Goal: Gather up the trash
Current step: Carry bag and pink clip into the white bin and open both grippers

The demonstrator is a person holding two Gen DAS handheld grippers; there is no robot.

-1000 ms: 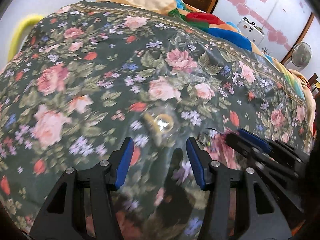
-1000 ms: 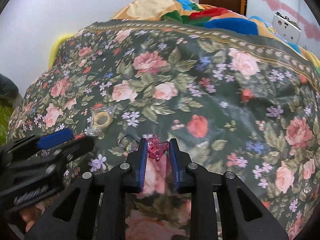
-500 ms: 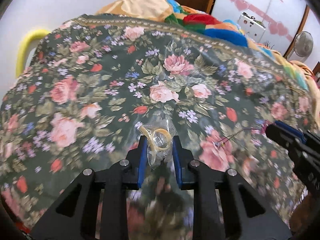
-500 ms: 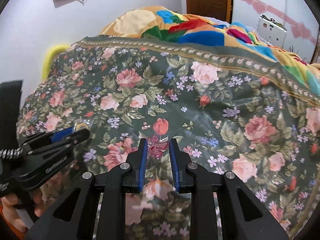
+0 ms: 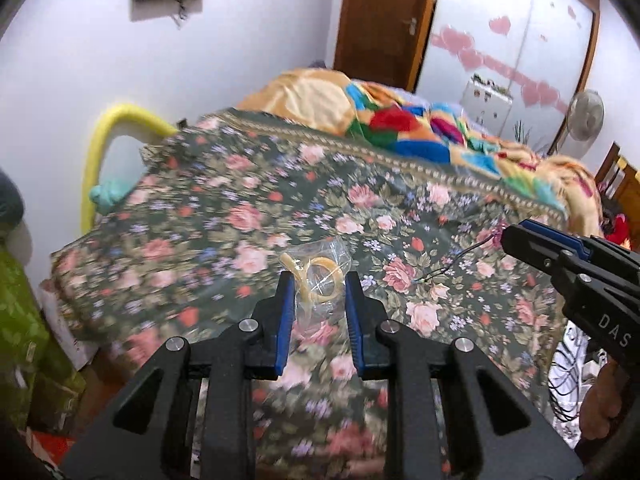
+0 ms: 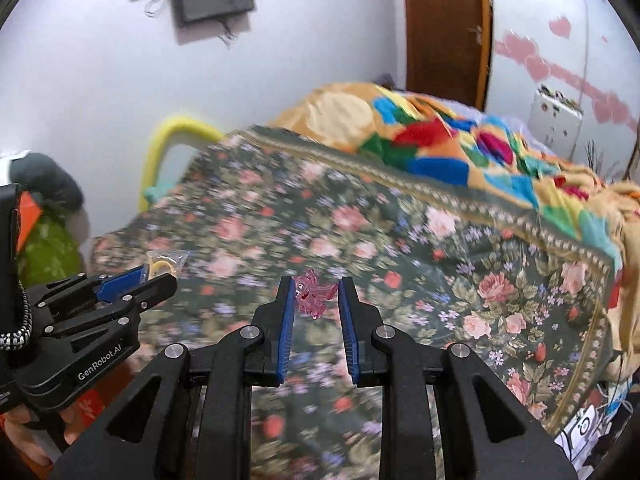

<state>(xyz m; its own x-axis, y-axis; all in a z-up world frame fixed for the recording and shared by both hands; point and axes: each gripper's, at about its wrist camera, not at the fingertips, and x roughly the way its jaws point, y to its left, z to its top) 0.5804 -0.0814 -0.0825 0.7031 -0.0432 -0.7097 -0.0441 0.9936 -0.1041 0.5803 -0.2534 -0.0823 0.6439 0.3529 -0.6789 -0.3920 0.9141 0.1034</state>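
Observation:
My left gripper [image 5: 316, 284] is shut on a clear plastic bag [image 5: 318, 276] with yellow rubber bands inside, held above the floral bed cover [image 5: 224, 216]. It also shows at the left of the right wrist view [image 6: 156, 274]. My right gripper [image 6: 314, 294] is shut on a crumpled pink wrapper [image 6: 312, 292], also lifted off the floral bed cover [image 6: 440, 248]. The right gripper enters the left wrist view from the right [image 5: 508, 238], and a thin dark thread [image 5: 452, 264] dangles from it.
A colourful patchwork blanket [image 5: 400, 128] lies at the bed's far end. A yellow rail [image 5: 108, 132] stands by the white wall at left. A green bag [image 5: 20, 320] sits low left. A wooden door [image 5: 384, 20] and a fan [image 5: 586, 116] are behind.
My left gripper closed on the clear bag and lifted it. Both grippers have risen and pulled back from the bed, each carrying its piece of trash.

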